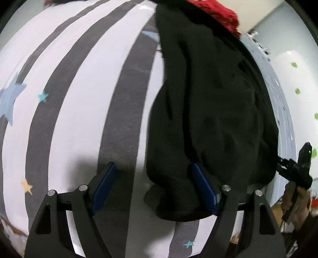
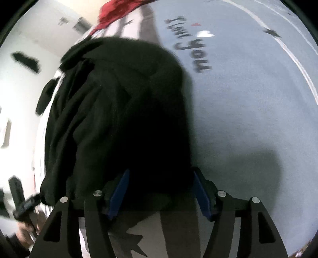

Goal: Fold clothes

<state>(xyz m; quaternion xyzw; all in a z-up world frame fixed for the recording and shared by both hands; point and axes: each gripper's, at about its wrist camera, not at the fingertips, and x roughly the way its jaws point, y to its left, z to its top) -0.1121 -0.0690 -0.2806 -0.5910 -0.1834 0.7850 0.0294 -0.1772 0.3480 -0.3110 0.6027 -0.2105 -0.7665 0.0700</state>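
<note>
Black garment (image 1: 208,111) bunched on striped star-print bedsheet (image 1: 75,111), beside pale blue panel (image 2: 248,119) printed "I love you"; red cloth (image 1: 216,13) beyond far end.

Left gripper (image 1: 153,188): jaws wide apart, nothing clamped; right pad touching near hem, left pad over bare sheet.

Right gripper (image 2: 161,192): jaws apart, straddling near hem, no squeeze visible (dark, blurred; contact uncertain).

Judged step: regrasp near hem. Seat both pads on single fabric layer, close fully, lift evenly, avoid pinching sheet.
</note>
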